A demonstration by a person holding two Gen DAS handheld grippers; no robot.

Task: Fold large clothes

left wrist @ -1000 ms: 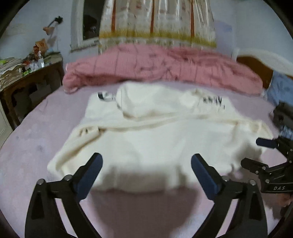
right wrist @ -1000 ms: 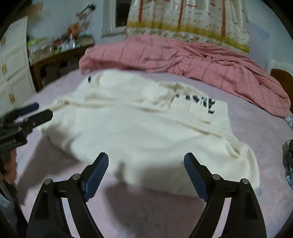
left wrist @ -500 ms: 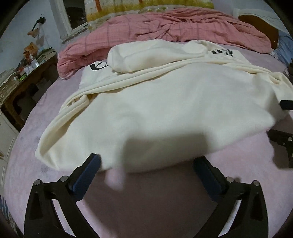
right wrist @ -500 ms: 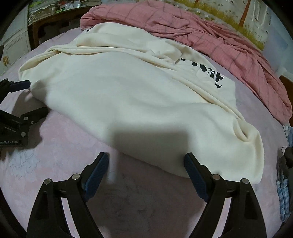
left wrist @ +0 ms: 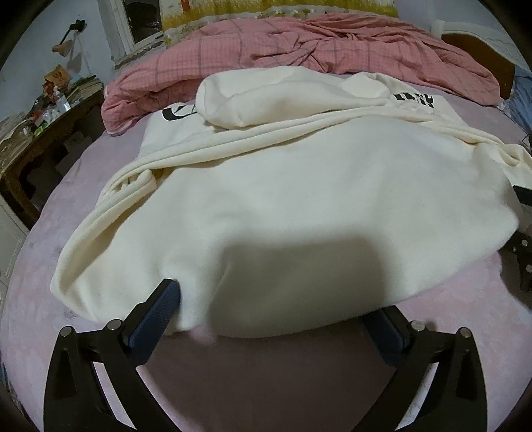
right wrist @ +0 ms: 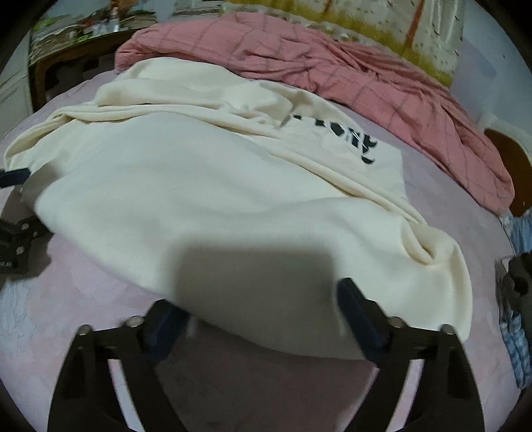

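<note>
Cream sweatshirt [left wrist: 299, 206], large, spread across pink bed sheet [left wrist: 232, 382], near hem toward both cameras, black lettering [right wrist: 349, 136] at far side. One sleeve folded over the body, its cuff end lying up near the lettering. Pink checked quilt [left wrist: 316, 50] bunched behind it along the far edge of the bed; patterned curtain [right wrist: 382, 20] beyond. Cluttered wooden desk [left wrist: 36, 133] off to the left, beside the bed.

Left claw [left wrist: 276, 319] down at the hem's left part, jaws wide apart: left pad pressed against the cloth edge, right pad tucked just under the hem, garment between them but not pinched. Fabric bulging over the gap.

Right claw [right wrist: 256, 315] at the hem's right part, jaws apart, just been narrowing, blurred in the picture. Hem between the pads, left pad slipped under the edge, right pad against the cloth from above; no firm clamp visible.

Each claw glimpsed at the edge of the other's view, near the sweatshirt's side corners.
</note>
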